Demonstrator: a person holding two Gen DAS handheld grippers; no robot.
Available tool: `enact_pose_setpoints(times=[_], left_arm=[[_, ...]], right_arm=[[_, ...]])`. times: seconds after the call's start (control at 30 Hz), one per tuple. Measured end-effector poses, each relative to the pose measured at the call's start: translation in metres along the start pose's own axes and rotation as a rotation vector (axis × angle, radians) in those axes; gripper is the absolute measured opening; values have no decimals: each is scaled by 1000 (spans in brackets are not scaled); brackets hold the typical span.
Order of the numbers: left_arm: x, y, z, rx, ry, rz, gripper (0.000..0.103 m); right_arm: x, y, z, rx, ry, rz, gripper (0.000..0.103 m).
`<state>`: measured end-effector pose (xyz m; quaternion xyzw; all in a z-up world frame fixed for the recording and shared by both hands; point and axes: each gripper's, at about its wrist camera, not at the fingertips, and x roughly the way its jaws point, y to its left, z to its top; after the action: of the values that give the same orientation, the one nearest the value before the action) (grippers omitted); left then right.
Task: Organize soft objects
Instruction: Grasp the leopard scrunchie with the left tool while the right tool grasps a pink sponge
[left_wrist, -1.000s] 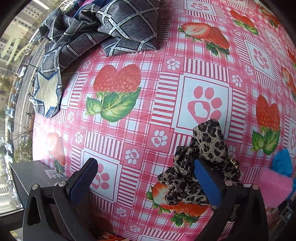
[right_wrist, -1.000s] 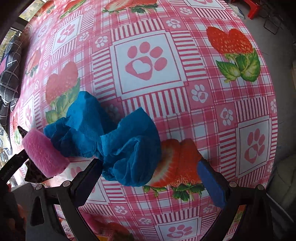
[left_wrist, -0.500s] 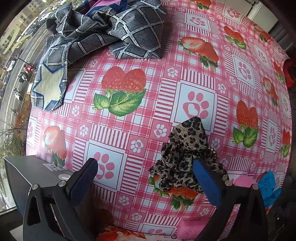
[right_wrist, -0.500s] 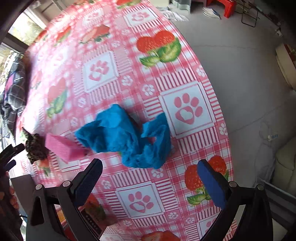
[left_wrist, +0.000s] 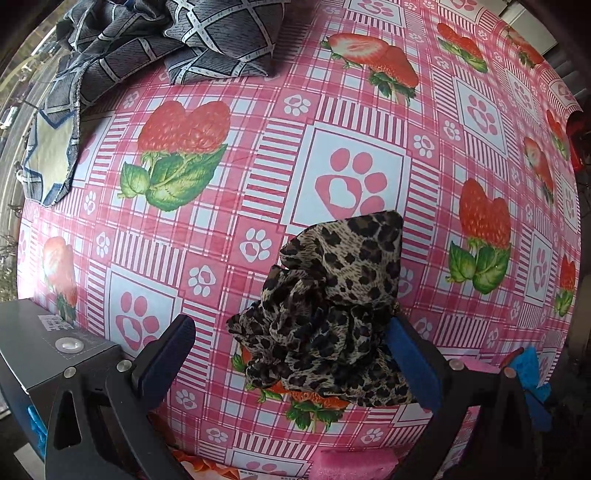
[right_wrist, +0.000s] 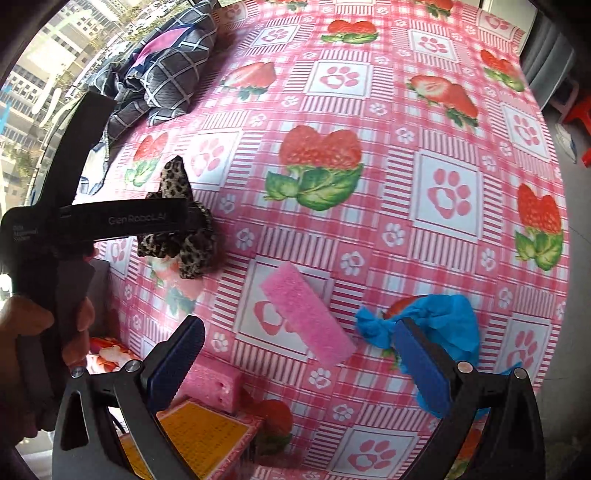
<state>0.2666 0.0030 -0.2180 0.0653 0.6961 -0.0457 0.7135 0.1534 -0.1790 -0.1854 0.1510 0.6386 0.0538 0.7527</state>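
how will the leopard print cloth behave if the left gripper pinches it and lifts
The leopard print cloth lies bunched in soft folds, so it will probably droop and unfurl rather than hold its shape. It looks thin, likely light. The open left gripper has the cloth against one finger only, so a pinch may catch just a fold.

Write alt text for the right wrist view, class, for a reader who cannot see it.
An open right gripper hovers over a pink strawberry-and-paw-print tablecloth, with a flat pink sponge strip between its fingers and a crumpled blue cloth by the right finger. Farther left, the left gripper reaches a leopard-print fabric scrunchie.
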Motion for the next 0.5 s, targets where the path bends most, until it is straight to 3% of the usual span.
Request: enact_pose_setpoints(times=[0.17,0.23,0.37,0.5], left_arm=[[-1,-2,-5,25,-15,34,103],[-6,3,-4,34,-23,58,103],[-24,15,-7,59,-64,47,103],[-37,9,-3,98,-82,38,103]], right_arm=[[18,18,-27,-35,133,184,103],[9,10,-38,38,115,165,103],[1,-33,-47,341,105,140,103],[7,-47,-39,414,122,123,103]])
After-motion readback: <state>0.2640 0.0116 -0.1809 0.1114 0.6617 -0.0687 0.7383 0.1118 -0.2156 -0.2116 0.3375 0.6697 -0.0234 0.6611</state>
